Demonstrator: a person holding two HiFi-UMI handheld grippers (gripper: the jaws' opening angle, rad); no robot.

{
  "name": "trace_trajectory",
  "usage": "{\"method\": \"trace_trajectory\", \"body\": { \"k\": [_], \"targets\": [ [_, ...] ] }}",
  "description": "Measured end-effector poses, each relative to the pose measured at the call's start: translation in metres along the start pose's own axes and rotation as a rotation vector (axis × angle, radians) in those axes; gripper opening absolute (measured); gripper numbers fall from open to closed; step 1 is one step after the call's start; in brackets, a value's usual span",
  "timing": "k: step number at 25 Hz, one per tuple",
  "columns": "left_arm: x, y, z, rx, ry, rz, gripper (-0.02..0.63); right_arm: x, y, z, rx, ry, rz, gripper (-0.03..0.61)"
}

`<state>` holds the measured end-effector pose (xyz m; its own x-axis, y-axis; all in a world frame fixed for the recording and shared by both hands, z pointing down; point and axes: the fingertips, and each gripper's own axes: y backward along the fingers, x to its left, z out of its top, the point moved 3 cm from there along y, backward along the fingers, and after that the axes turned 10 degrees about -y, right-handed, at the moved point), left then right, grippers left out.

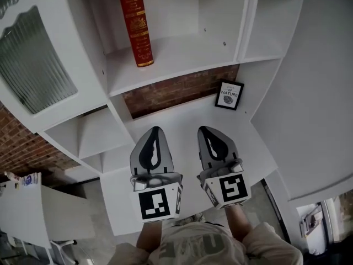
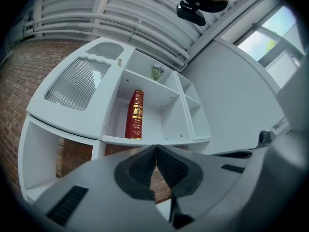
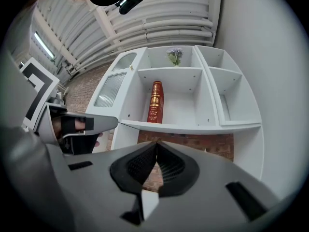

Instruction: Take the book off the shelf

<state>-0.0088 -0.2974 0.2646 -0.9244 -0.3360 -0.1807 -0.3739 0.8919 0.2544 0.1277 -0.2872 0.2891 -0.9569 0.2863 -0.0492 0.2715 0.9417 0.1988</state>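
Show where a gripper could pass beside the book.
The shelf is bare from the book rightward to the divider. The gap between book and left wall is narrower. The ledge below is bare left of the frame.

left tool (image 1: 156,130): grey shell, black pads | right tool (image 1: 203,130): same | cubes (image 1: 159,202): black-white square markers | shirt (image 1: 194,248): pale, printed

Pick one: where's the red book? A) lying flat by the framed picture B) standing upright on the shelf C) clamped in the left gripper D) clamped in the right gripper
B: the red book stands upright on the white shelf, while the left gripper and right gripper are both shut, empty and apart from it.
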Motion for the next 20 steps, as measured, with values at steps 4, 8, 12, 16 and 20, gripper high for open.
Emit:
{"method": "trace_trajectory", "body": {
  "k": [4,8,12,16,20],
  "targets": [
    [-0.002,0.002,0.002,0.003,-0.006,0.017,0.014,-0.002,-0.003,0.000,-0.006,-0.014,0.025,0.012],
    [-0.006,0.001,0.008,-0.001,-0.016,0.027,0.014,-0.002,0.000,0.000,-0.007,-0.013,0.052,0.012],
    [-0.009,-0.006,0.030,-0.039,-0.048,0.034,0.014,-0.004,0.004,0.006,-0.014,-0.010,0.058,0.012],
    [-0.003,-0.029,0.067,-0.091,-0.069,-0.021,0.053,-0.009,0.006,0.016,-0.034,0.006,0.058,0.012],
    [0.011,-0.065,0.106,-0.123,-0.022,-0.050,0.296,-0.010,0.008,0.022,-0.035,0.029,0.062,0.012]
  ]
}}
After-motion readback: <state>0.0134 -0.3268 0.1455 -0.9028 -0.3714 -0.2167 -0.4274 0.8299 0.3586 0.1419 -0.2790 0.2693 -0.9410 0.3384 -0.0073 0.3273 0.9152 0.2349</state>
